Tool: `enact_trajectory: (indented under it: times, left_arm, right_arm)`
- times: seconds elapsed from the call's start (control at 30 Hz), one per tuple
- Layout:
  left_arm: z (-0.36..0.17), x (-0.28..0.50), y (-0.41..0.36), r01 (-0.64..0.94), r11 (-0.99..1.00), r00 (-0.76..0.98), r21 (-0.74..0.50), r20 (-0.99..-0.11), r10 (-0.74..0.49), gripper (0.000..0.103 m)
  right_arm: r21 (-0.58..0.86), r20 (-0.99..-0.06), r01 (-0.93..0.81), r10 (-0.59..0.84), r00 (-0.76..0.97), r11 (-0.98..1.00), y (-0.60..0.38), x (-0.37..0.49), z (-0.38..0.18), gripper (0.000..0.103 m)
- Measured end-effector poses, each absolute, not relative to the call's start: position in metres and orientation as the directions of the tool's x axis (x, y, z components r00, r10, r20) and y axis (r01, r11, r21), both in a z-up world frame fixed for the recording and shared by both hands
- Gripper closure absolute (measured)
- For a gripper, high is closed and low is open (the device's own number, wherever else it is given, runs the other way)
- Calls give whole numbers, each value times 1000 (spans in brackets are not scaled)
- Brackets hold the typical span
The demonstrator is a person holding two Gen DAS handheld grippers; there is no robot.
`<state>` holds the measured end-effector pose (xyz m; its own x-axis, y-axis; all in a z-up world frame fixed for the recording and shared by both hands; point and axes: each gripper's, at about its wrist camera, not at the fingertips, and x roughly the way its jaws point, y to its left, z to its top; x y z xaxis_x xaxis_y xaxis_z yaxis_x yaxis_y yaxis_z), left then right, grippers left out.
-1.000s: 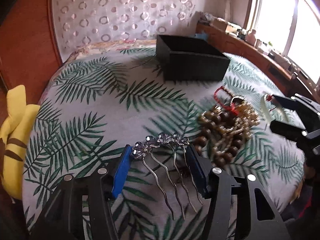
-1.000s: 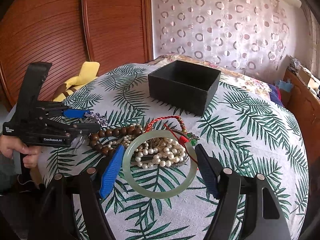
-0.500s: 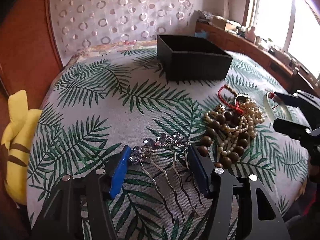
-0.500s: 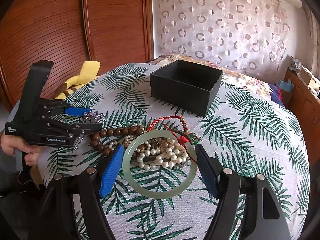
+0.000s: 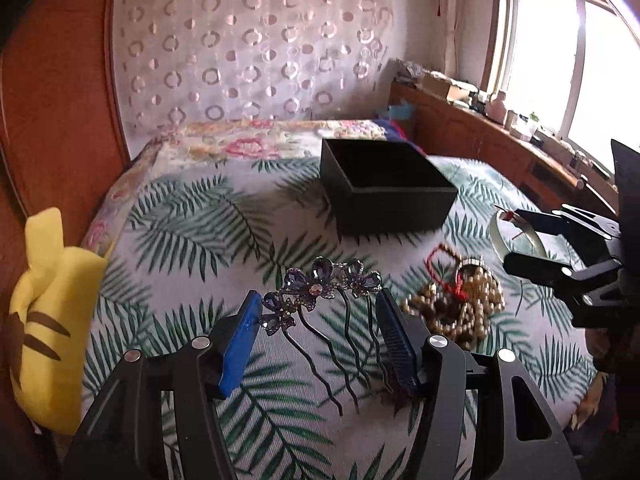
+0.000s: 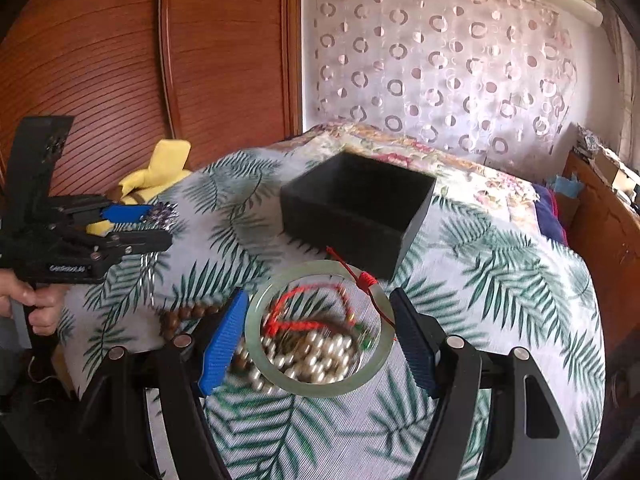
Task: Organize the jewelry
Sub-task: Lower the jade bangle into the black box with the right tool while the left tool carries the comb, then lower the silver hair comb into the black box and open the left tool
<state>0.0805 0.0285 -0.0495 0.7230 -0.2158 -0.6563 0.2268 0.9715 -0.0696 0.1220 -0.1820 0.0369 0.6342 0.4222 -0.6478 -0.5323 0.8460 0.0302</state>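
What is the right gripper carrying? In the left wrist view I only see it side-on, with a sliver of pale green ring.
Observer: The right gripper has a whole jade bangle spanning its fingers, and both blue pads seem to touch the rim.
Reviewer: Is anything attached to it?
Observer: A red cord is knotted on the bangle's far side, toward the black box.
Reviewer: How does my comb look from over there?
Observer: The left gripper grips the hair comb at its jewelled top, and the tines hang straight down below the fingers.
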Motion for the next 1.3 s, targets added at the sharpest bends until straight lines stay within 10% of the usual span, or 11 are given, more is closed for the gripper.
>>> enact_trajectory:
  times: [1.3]
  left_arm:
    - [-25, 234, -49, 283, 959, 746, -17, -625, -232, 47]
  right_arm:
    - [57, -619, -488, 415, 667, 871, -224, 202, 40, 28]
